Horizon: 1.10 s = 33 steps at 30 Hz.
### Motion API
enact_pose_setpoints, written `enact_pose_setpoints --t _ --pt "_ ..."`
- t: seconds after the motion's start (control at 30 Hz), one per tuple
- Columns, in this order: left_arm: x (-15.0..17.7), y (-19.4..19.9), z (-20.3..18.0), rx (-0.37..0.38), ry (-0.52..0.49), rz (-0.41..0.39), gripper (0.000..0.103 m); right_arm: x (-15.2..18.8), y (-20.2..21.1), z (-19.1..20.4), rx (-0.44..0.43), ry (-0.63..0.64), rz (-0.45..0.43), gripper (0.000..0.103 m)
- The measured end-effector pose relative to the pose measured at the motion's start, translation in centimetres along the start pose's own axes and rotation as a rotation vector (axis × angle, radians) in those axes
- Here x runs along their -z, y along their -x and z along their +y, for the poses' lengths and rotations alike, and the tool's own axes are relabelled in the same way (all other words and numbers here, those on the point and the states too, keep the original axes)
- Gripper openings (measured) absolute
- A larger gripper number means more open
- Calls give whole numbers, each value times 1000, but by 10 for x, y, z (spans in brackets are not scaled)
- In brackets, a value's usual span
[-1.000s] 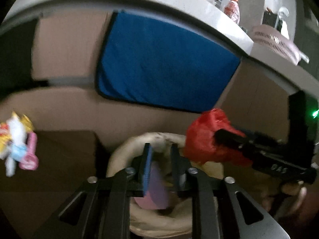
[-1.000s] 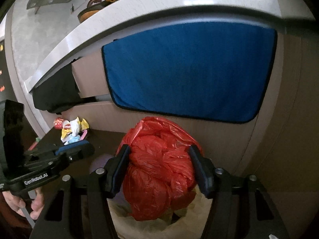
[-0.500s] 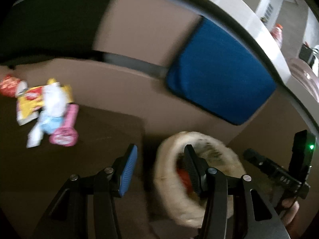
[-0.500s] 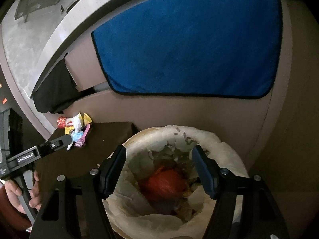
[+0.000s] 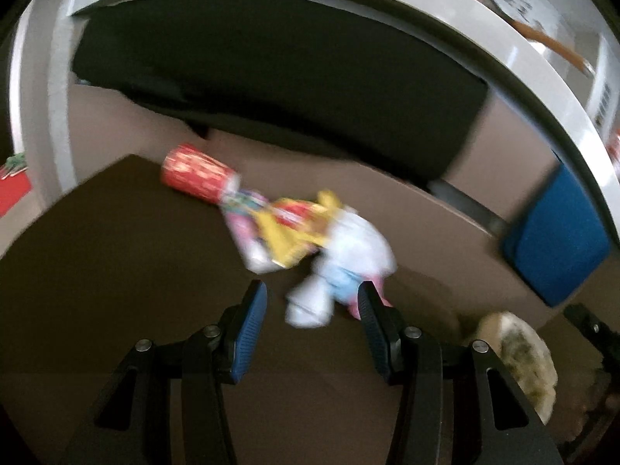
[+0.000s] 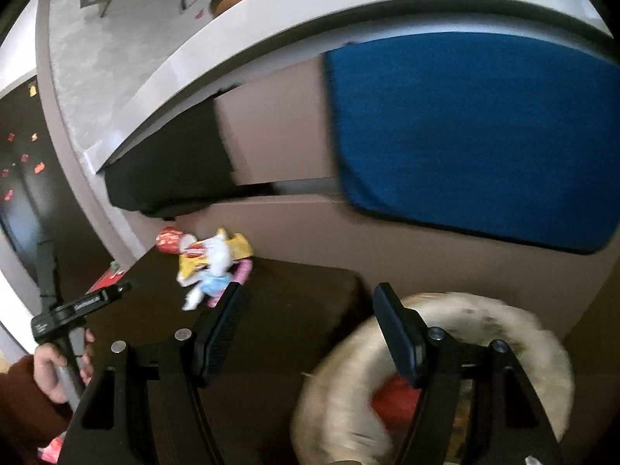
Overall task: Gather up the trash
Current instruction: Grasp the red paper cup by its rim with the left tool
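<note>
Hovering over a dark brown tabletop (image 5: 116,271), the left gripper (image 5: 312,298) has its jaws spread with nothing pressed between them; they were opening earlier in the last second and now stand steady. Just ahead of its fingertips lies the litter pile (image 5: 310,232): a white and pale blue wrapper sits in line with the gap, a yellow packet and a pink one lie beyond it, and a red printed tube (image 5: 197,172) lies farthest out to the left, close to the table's back edge against the tan cabinet front (image 5: 407,209). Bare tabletop stretches to the left of this gripper. The right gripper (image 6: 310,302) is likewise parted and empty, straddling the table's right edge. Below its right finger sits the bin (image 6: 523,333) with a cream liner, a red bag (image 6: 391,399) inside it. A blue towel (image 6: 484,135) hangs ahead and above. The person's left hand (image 6: 50,372) grips the other tool's handle at far left.
</note>
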<state>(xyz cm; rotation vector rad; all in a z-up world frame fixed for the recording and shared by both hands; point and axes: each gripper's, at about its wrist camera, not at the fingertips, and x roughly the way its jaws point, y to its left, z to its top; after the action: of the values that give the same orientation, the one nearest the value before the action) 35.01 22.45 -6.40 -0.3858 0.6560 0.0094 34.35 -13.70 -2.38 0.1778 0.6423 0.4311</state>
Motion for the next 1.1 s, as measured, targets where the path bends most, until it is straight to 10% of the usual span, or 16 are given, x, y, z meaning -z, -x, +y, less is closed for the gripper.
enact_pose_setpoints --t 0.43,0.67,0.87,1.0,1.1 --pt "-104 -82 129 -36 113 -73 50 5 -51 72 -6 129 88 66" --pt "-132 -147 181 204 286 109 50 14 -60 70 55 194 123 66" --pt "-128 -151 165 253 186 170 49 16 -78 58 32 140 163 66" --pt "-111 -135 139 267 143 198 10 18 -92 61 -2 119 181 66" --pt "-97 -119 114 230 90 196 5 17 -107 69 -32 99 192 66"
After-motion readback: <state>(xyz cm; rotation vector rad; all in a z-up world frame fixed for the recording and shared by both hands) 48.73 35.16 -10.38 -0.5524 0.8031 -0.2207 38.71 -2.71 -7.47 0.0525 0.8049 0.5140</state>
